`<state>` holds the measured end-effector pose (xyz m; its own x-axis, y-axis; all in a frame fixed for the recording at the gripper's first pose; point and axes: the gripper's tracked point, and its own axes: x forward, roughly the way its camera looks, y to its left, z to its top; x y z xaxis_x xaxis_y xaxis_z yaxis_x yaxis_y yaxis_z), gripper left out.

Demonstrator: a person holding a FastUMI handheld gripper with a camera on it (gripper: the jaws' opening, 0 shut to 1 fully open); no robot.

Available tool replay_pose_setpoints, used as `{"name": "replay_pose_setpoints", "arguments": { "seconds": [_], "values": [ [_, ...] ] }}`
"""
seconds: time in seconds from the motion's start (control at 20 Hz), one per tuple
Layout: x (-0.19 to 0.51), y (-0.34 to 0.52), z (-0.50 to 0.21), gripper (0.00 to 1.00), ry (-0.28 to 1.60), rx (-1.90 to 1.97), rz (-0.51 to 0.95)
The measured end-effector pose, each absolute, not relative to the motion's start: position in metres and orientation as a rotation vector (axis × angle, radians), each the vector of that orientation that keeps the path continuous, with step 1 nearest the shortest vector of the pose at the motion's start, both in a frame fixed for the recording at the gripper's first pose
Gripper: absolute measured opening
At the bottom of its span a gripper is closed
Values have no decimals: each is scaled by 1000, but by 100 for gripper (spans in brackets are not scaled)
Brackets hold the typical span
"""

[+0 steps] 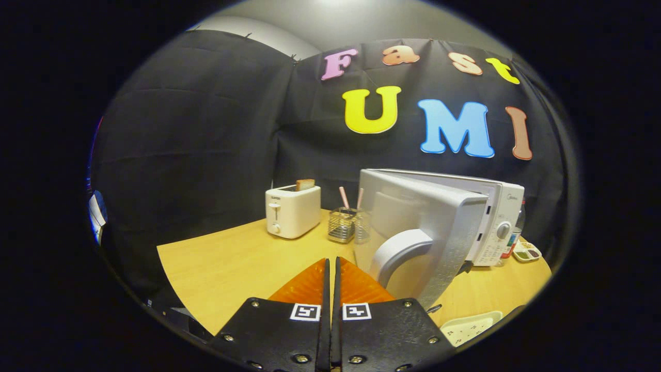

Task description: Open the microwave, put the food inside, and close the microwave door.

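Claw (pixel 331 266): fingers pressed together, nothing between them, held low over the light wooden desk (pixel 232 268)

Just ahead and to the right of the fingertips: white microwave oven (pixel 498 217) with its silver door (pixel 413 227) swung wide open toward the claw, curved pale handle (pixel 397 250) on the door's face. Cavity hidden behind the door

Beyond the fingertips: small wire-mesh holder (pixel 342 225) with pink sticks, clear glass (pixel 362 226) just beside it

Further left at the back: white two-slot toaster (pixel 292 211), slice of browned toast (pixel 304 184) standing up in it

Right of the claw, at the near desk edge: pale divided tray (pixel 472 326), contents cannot be told
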<state>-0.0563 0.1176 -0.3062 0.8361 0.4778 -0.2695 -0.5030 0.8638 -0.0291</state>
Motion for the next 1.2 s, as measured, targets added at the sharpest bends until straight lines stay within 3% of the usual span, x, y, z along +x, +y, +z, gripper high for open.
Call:
{"name": "replay_pose_setpoints", "arguments": {
  "seconds": [0.5,1.2],
  "values": [
    [51,-10,-306,2,253,-88,232],
    [176,-66,-313,1,259,-51,-40]
  ]
}}
